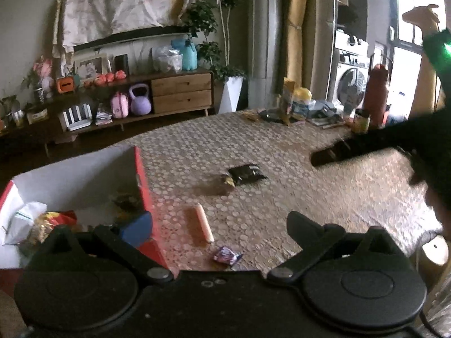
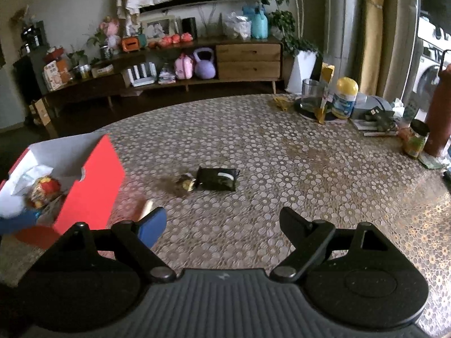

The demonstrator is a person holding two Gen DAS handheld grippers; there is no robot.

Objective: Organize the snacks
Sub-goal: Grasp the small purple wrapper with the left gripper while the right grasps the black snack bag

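A red box [image 1: 142, 186] with a white inside stands at the left of the table and holds several snack packets [image 1: 50, 222]. On the table lie a black packet [image 1: 247, 173], a small brown-yellow snack [image 1: 222, 183], a pale sausage stick [image 1: 203, 222] and a small purple packet [image 1: 227, 255]. My left gripper [image 1: 217, 225] is open and empty, above the sausage stick and purple packet. My right gripper [image 2: 222, 222] is open and empty, short of the black packet [image 2: 217, 178] and small snack [image 2: 186, 183]. The red box [image 2: 93, 186] is to its left.
The far right of the table holds a jar [image 2: 416, 139], a tall red bottle [image 2: 438, 112], a yellow-lidded tub [image 2: 345, 98], a glass [image 2: 311, 94] and papers. A wooden sideboard [image 2: 248, 59] stands beyond. The other gripper's arm [image 1: 366, 146] reaches in from the right.
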